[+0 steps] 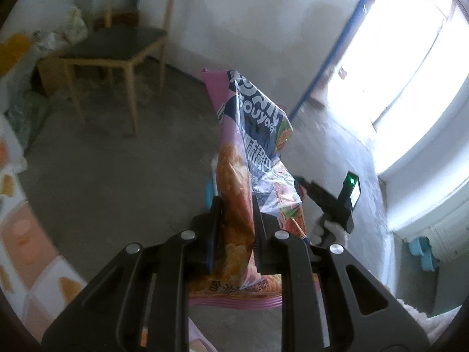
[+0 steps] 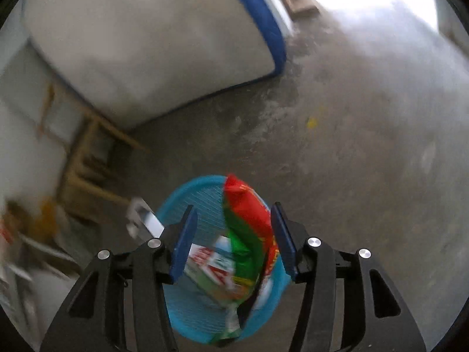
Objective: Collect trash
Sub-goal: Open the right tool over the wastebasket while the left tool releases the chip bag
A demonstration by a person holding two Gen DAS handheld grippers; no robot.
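Gripping a pink snack bag (image 1: 234, 193) between its two black fingers, the left gripper (image 1: 233, 228) holds the crinkled packet upright above a grey concrete floor (image 1: 117, 182), its jaws closed firmly onto the wrapper. Behind it stands a wooden chair (image 1: 117, 52) with a dark seat against a pale wall, and a bright window (image 1: 410, 67) glares on the right. From the right wrist view, the right gripper (image 2: 231, 243) hangs with its blue-padded jaws spread wide and clasping nothing, directly over a round blue mesh basket (image 2: 181, 202) on the floor. Inside the basket lie a red and green snack bag (image 2: 249, 223), standing on edge, and a flatter printed packet (image 2: 211, 267) beside it. The surroundings in this view are blurred.
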